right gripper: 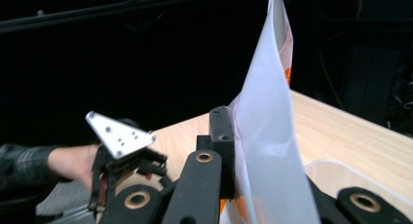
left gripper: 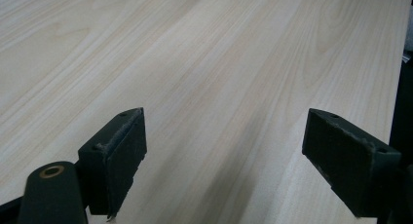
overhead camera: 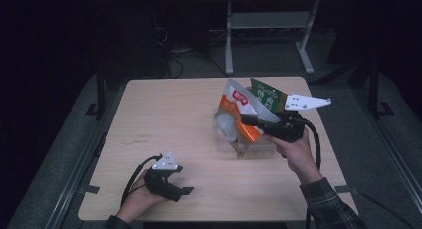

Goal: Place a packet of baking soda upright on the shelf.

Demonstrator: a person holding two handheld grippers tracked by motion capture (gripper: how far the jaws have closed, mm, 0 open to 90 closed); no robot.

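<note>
Right hand-held gripper (overhead camera: 247, 120), right of centre in the high view, is clenched on the orange-and-white snack bag (overhead camera: 238, 109), held above a clear tub (overhead camera: 234, 142) on the desk (overhead camera: 164, 119). Left hand-held gripper (overhead camera: 185, 190), lower left, stands released and empty. Judged step: lifting the bag from the tub; next, carry it clear and set it down.

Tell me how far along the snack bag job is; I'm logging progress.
Done: the green bag stands in the clear container. In hand: the right hand-held gripper is shut on the orange-and-white bag, held at the container and tilted. The left hand-held gripper rests open on the table, holding nothing. Left, probably: seat that bag and let go.
</note>
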